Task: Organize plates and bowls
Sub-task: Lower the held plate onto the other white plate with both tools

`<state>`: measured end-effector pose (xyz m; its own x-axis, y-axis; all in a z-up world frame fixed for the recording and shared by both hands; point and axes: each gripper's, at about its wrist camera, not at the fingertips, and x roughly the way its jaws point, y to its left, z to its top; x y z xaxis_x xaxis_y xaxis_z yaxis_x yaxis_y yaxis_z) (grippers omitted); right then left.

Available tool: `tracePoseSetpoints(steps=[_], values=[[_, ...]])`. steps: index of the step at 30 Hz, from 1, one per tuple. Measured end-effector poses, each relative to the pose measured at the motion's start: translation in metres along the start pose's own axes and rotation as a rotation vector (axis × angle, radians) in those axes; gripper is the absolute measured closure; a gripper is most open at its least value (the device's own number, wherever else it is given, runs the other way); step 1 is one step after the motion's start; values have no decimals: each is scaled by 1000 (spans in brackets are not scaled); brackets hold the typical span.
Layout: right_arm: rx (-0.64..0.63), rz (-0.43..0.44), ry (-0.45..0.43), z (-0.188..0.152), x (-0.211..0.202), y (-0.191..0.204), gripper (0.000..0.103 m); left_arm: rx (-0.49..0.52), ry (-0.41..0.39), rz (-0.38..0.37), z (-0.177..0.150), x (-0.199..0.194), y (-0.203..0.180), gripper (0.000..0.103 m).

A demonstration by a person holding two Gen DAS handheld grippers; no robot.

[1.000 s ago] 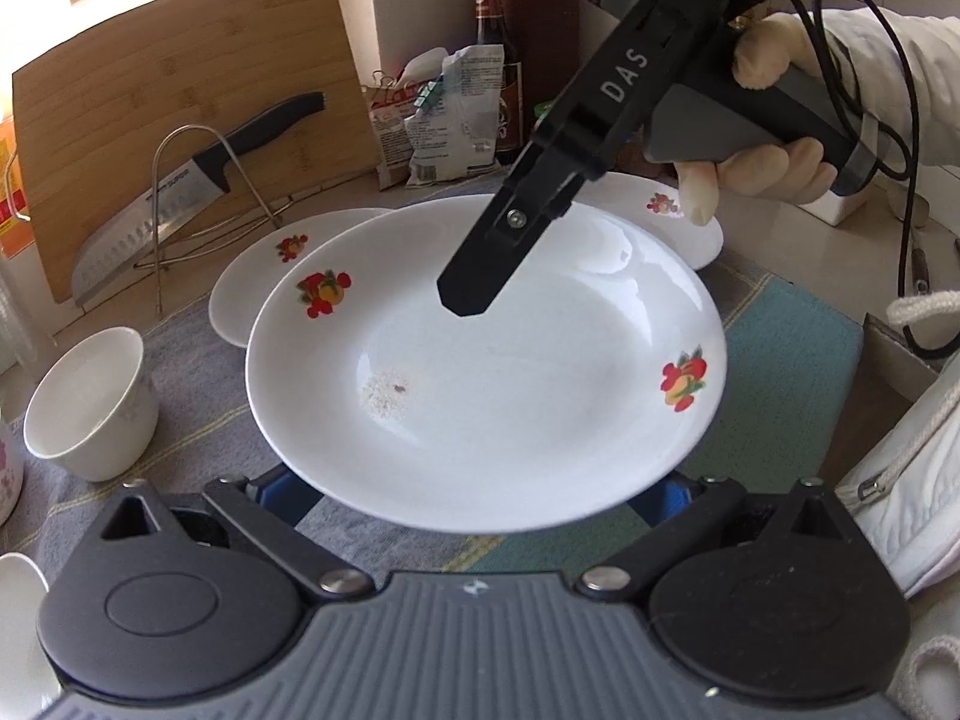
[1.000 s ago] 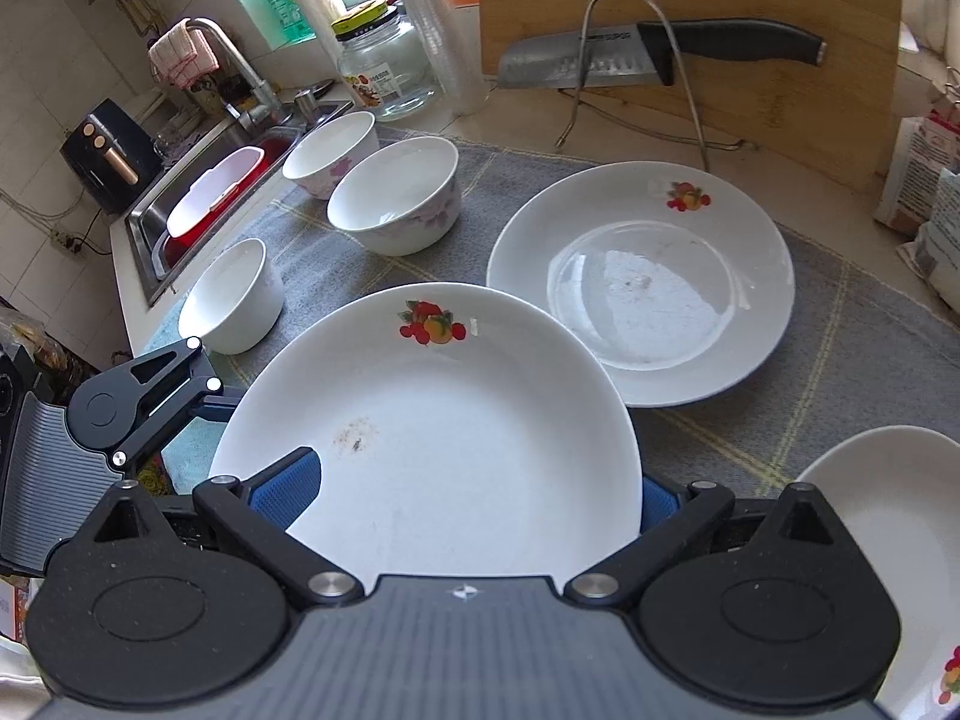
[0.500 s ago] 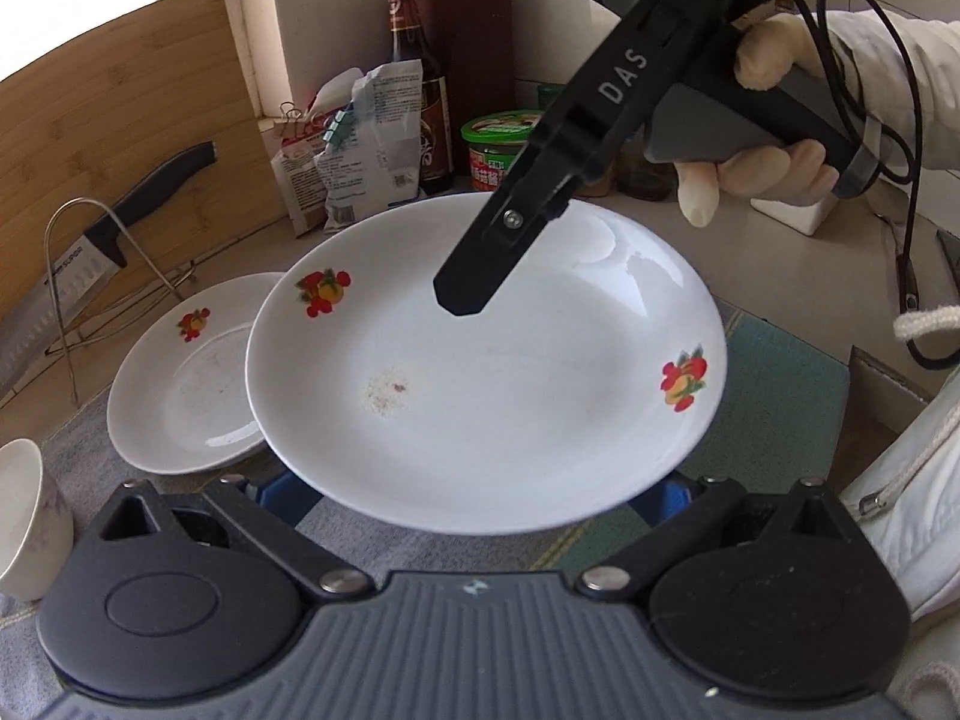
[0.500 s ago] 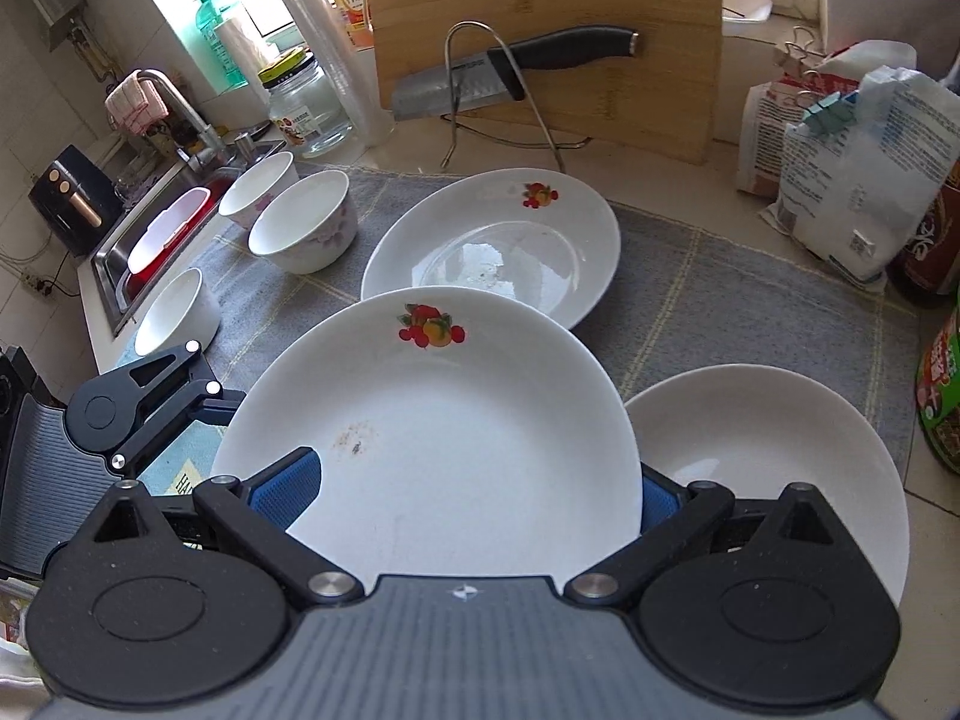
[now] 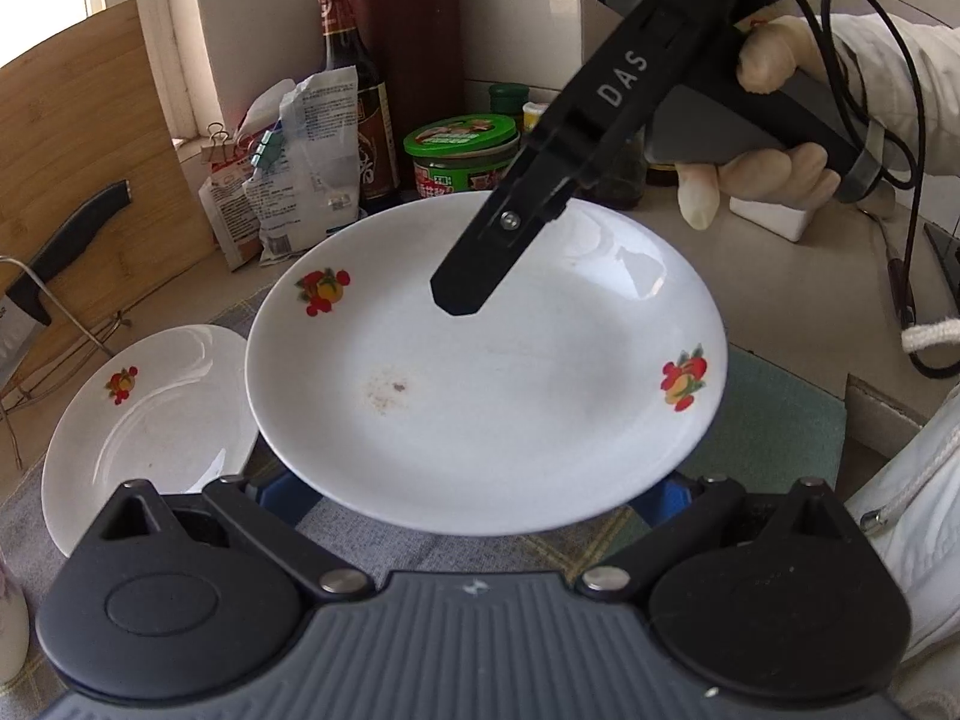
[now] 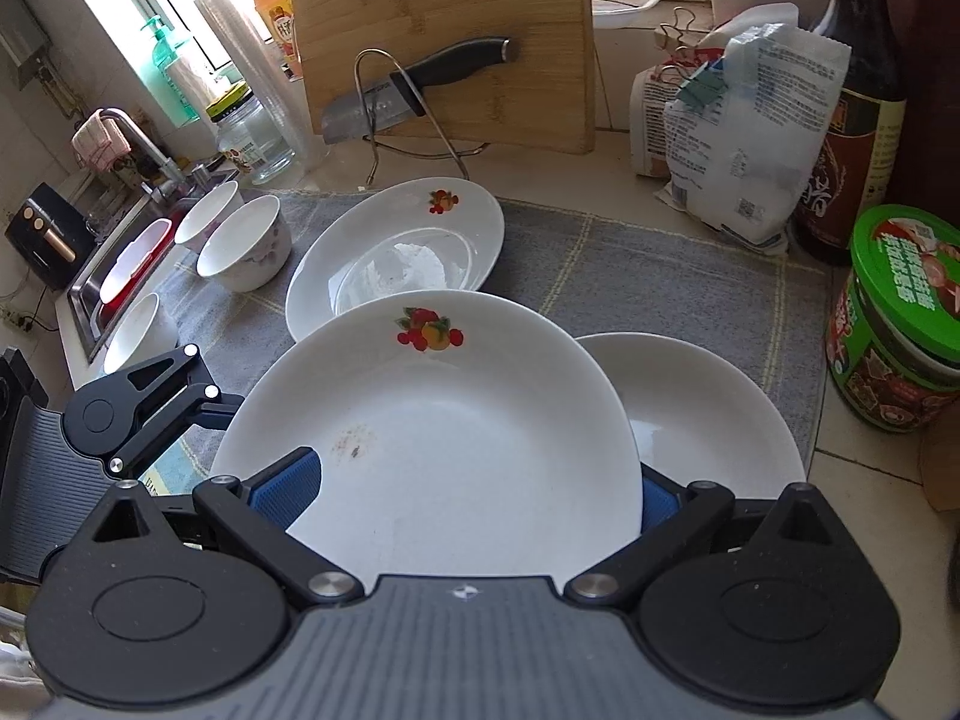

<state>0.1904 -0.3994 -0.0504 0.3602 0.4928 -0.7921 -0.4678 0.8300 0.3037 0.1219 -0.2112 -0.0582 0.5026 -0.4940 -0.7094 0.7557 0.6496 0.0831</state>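
plate (image 6: 456, 450) hangs clenched between both claws, mid-carry; next, i judge, lower it onto the bare plate (image 6: 708, 414) at three o'clock.

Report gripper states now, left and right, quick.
Left gripper: jaws closed on the fruit-print plate, which is lifted off the mat.
Right gripper: jaws closed on the same plate, from the opposite side.

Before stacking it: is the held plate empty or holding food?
Empty: the plate holds no food, only a small brownish speckled smudge on its inner surface.
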Motion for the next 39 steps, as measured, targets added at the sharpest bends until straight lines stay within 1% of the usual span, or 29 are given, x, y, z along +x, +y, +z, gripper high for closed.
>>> tracePoseSetpoints(steps=[7,25,39], values=[[28,-7,-1,-6,-2,-16,0,20,16,-19,8,13,-6,1],[78,-29,14,-13,-1,-40,0,17,42,-67,18,35,-5,1],[85,-29,27,-15,3,-50,0,11,61,-67,18,43,-5,1]])
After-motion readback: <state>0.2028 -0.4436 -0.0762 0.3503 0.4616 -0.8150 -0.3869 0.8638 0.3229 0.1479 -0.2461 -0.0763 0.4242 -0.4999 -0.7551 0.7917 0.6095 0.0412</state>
